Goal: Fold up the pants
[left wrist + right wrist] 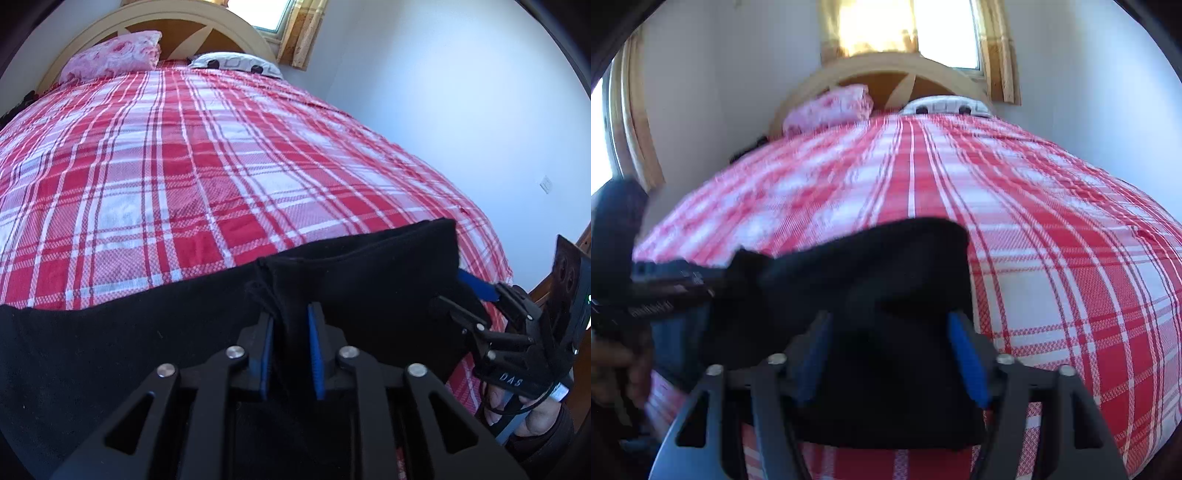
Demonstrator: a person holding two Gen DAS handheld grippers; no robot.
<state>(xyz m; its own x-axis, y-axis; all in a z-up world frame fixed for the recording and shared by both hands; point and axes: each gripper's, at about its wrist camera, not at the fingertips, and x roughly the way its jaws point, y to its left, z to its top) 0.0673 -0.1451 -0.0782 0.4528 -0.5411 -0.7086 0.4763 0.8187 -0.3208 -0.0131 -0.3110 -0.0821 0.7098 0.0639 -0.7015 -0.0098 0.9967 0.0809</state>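
Left claw (pixel 291 339) narrowly pinches the black fabric pants (pixel 147 332), stretched sideways along the plaid bed's (pixel 221 147) foot; right claw (pixel 892 354) gapes wide astride them.

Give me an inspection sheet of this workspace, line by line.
Surface: bed with red plaid cover.
Job's things: black pants along the near edge.
Clutter: pink pillow and white patterned pillow at the headboard.
Grippers: left gripper narrow, a fold of pants between its pads; right gripper wide open over the pants.
Cables: a dark cord under the right gripper's body.
Surroundings: white walls, curtained window.
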